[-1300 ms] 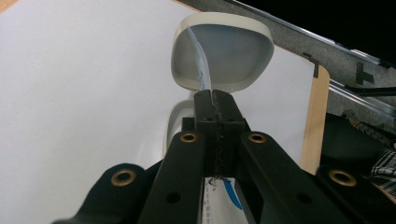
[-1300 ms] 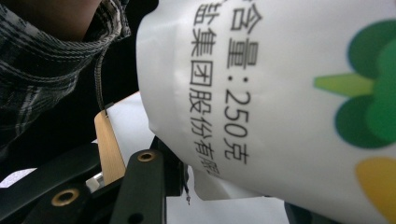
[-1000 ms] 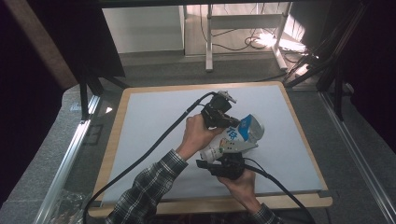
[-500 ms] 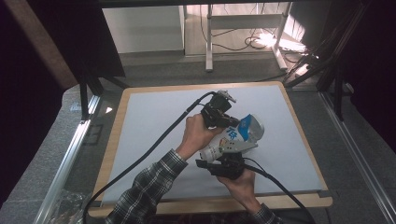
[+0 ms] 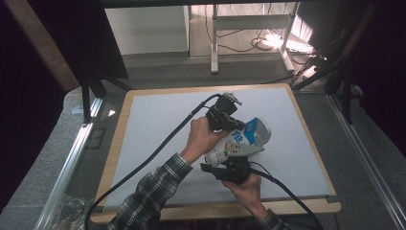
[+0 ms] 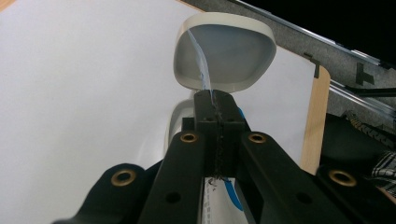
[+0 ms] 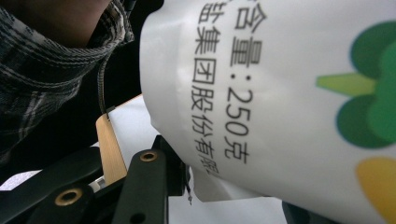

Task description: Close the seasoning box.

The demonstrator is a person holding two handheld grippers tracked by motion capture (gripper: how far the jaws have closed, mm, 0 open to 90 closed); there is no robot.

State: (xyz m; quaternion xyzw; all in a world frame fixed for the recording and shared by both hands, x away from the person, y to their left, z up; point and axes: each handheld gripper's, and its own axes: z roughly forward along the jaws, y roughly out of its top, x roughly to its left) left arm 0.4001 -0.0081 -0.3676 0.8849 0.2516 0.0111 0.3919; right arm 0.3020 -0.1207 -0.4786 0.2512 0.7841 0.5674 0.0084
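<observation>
White plastic pouch (image 5: 242, 142) with blue and green print; left gripper (image 6: 215, 105) pinches its edge, right gripper (image 5: 229, 168) clamps its body

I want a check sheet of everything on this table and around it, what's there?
Surface: white mat on a wood-edged table.
Job's things: white printed bag, held above the mat between both grippers.
Clutter: nothing seen on the mat.
Grippers: left gripper shut on a thin strip of the bag; right gripper clamps the bag's lower end.
Cables: black cable trails from the left gripper.
Surroundings: grey floor, metal stand, tangled wires.
</observation>
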